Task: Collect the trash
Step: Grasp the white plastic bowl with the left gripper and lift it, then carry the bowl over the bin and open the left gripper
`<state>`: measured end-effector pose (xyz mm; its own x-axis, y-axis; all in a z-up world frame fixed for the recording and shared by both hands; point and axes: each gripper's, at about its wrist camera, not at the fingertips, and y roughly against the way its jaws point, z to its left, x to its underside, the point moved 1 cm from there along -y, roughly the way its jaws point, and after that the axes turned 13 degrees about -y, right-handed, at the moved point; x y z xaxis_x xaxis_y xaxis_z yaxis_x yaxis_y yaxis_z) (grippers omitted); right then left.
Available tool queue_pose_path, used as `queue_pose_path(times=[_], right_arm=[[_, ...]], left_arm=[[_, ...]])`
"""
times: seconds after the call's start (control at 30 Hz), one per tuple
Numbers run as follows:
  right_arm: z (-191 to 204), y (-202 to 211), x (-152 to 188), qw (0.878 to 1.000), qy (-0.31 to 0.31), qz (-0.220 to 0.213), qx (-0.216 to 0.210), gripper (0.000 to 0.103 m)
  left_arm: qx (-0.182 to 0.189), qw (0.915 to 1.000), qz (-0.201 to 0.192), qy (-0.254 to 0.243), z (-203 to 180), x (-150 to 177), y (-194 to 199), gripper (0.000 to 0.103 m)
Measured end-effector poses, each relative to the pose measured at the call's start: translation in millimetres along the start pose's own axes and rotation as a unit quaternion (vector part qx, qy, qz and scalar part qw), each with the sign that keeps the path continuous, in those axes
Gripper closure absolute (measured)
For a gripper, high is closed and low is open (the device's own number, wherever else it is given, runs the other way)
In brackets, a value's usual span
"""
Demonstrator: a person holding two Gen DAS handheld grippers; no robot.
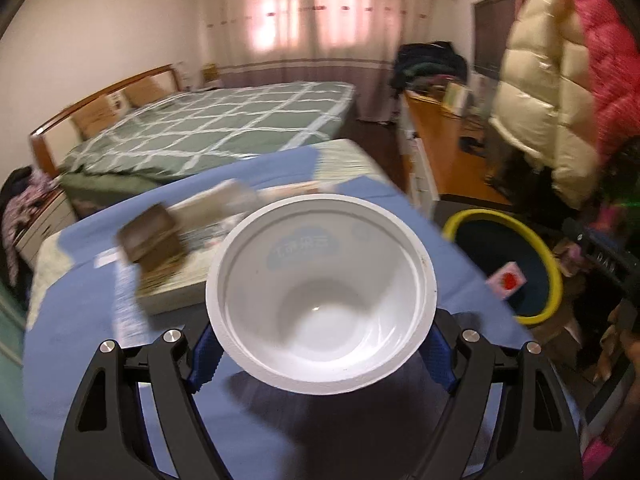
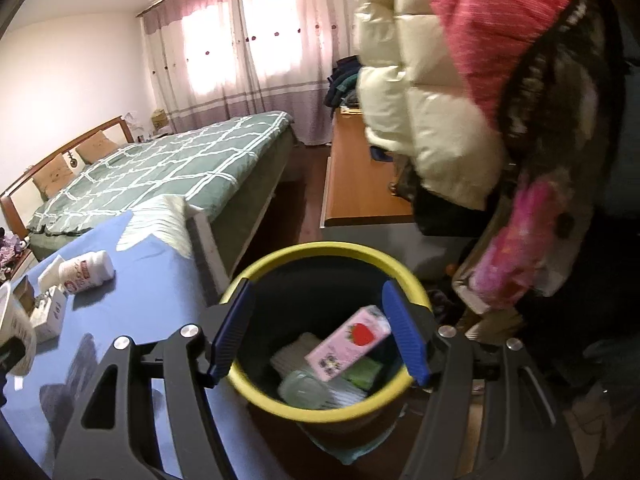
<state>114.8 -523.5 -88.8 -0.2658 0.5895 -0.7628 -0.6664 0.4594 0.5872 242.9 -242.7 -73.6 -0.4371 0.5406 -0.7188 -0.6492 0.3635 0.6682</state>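
Observation:
My left gripper (image 1: 320, 354) is shut on a white plastic bowl (image 1: 320, 300), holding it above the blue table (image 1: 80, 340). The bowl's edge also shows at the far left of the right wrist view (image 2: 16, 332). A yellow-rimmed trash bin (image 1: 516, 264) stands to the right of the table. My right gripper (image 2: 318, 332) is open and empty, right above the bin (image 2: 340, 410). A pink strawberry carton (image 2: 348, 342) lies in the bin on other trash; it also shows in the left wrist view (image 1: 506, 280).
On the table lie a white bottle (image 2: 86, 272), a small white box (image 2: 50, 316), a brown box (image 1: 150, 238) and a flat book (image 1: 188, 280). A green bed (image 2: 168, 164), a wooden desk (image 2: 360, 176) and hanging jackets (image 2: 440, 100) surround the spot.

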Motion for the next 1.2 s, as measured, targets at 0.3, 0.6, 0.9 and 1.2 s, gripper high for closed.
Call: queue_pose_path(times=[0.3,0.6,0.9,1.2], right_arm=[[-53,14,-8,1.000,0.000,-0.009,0.020,0.036],[-92,9,-11,0.999,-0.037,-0.001,0.034,0.036],[-94,7,-8,0.998,-0.043,0.000,0.038,0.036],[-72,2,0,0.999,-0.023,0.012,0.023,0.035]], left_arm=[[0.080,0.9946,0.009,-0.065,-106,-56,-44,0.023],[0.115,0.9870,0.032,-0.107,-184,-92,-95,0.023],[0.111,0.9869,0.031,-0.113,-192,-100,-103,0.011],[0.095,0.9937,0.001,-0.059,-124,-73,-54,0.009]])
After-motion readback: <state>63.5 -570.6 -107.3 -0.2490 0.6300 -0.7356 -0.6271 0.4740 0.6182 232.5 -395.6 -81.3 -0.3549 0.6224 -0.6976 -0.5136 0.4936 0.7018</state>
